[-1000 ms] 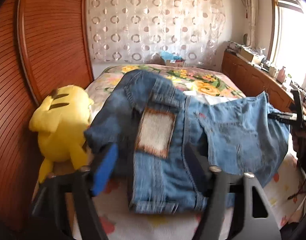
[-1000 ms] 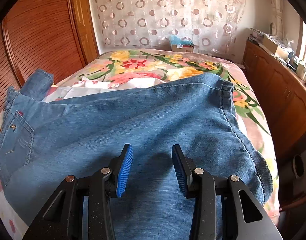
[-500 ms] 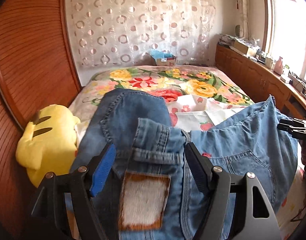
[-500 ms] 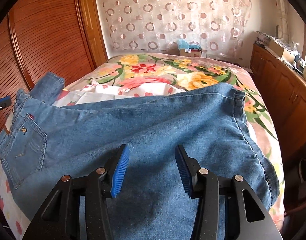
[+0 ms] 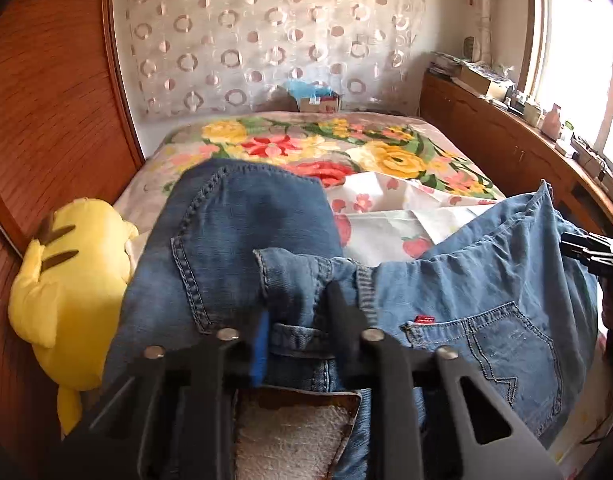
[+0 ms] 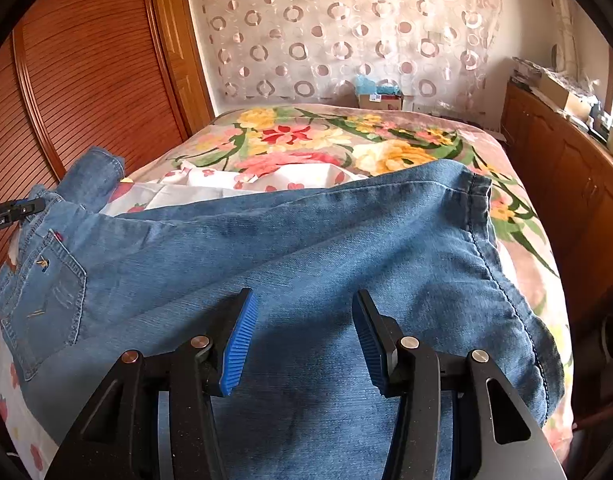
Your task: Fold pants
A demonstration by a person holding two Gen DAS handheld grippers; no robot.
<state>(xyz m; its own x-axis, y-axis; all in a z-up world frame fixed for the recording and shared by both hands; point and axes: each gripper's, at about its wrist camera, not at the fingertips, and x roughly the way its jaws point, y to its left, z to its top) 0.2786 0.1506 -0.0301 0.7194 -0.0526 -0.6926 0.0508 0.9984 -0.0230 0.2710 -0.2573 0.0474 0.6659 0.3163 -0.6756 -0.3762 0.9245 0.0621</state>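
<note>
A bed is covered by a floral bedspread [image 5: 386,152] with yellow and red flowers, and a white strawberry-print sheet [image 5: 386,216] is laid over part of it. A yellow plush toy [image 5: 66,288] is propped against the wooden slatted panel [image 5: 46,92]. A ring-patterned curtain [image 5: 274,36] is hung behind a cardboard box [image 5: 318,102]. A cluttered wooden cabinet [image 6: 562,168] is seen beside the bed.
</note>
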